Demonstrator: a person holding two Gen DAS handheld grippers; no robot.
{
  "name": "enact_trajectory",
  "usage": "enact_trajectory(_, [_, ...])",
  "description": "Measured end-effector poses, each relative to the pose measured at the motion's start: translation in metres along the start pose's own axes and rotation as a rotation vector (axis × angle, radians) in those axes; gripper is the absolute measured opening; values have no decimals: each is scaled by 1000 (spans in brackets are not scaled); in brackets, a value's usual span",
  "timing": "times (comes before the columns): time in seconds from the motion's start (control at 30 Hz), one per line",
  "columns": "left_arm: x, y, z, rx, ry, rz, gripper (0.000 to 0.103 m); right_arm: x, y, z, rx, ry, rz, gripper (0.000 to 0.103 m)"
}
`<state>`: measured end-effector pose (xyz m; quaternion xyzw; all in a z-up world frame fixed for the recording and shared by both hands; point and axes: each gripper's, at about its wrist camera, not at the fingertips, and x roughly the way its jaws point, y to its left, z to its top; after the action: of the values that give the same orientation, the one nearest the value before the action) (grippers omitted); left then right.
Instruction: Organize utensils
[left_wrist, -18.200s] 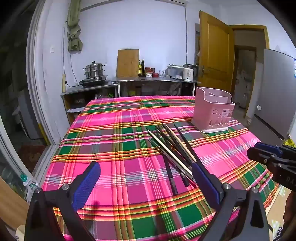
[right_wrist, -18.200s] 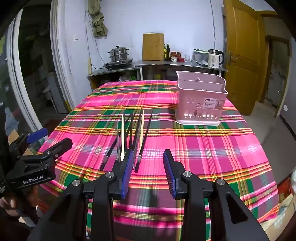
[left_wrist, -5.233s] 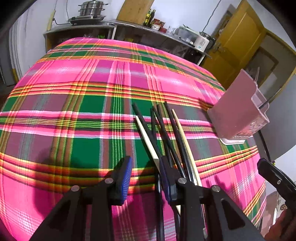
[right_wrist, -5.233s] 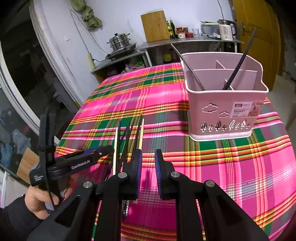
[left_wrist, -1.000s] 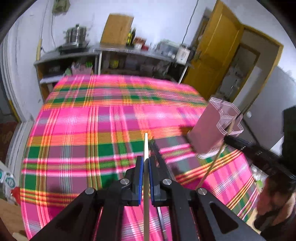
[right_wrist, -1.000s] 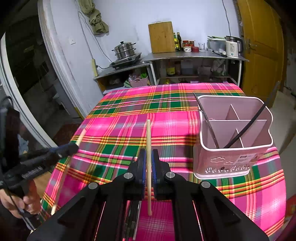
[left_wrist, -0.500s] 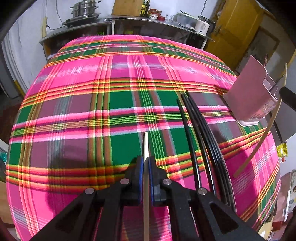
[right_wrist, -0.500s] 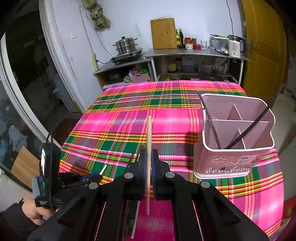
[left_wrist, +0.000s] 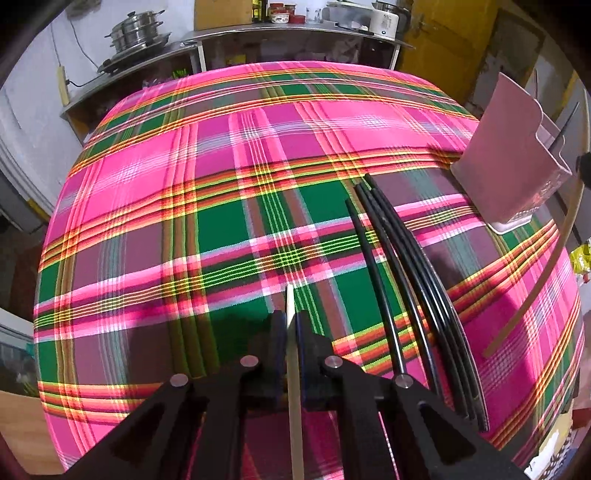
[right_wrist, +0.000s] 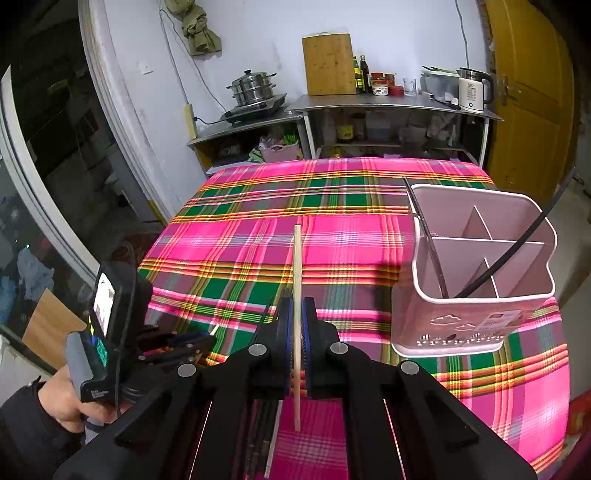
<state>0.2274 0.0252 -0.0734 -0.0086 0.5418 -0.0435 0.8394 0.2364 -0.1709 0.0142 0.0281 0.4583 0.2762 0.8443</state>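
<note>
The left gripper is squeezed tight on a pale wooden chopstick, and the right gripper pinches another pale chopstick the same way. Compared with a second ago, the left one has dipped low over the plaid tablecloth, so its stick now seems farther from going in the pink utensil basket, which sits at two o'clock from the right gripper. Two black chopsticks already lean inside it. More black chopsticks lie on the cloth at one o'clock from the left gripper. Nothing blocks the way to the basket.
</note>
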Motion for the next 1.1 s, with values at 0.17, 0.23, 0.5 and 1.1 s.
enact_trajectory(0.17, [-29, 12, 3, -65, -87, -48, 5, -3, -1, -1, 2, -7, -2, 5])
enact_trajectory(0.23, [-47, 13, 5, -66, -132, -61, 5, -6, -2, -1, 4, -11, -4, 5])
enact_trajectory(0.5, [-115, 10, 14, -50, -272, -111, 5, -14, 2, 0, 3, -32, -3, 5])
enact_trajectory(1.1, [-186, -39, 42, -4, -412, -247, 5, -63, -17, 6, 26, -125, -22, 5])
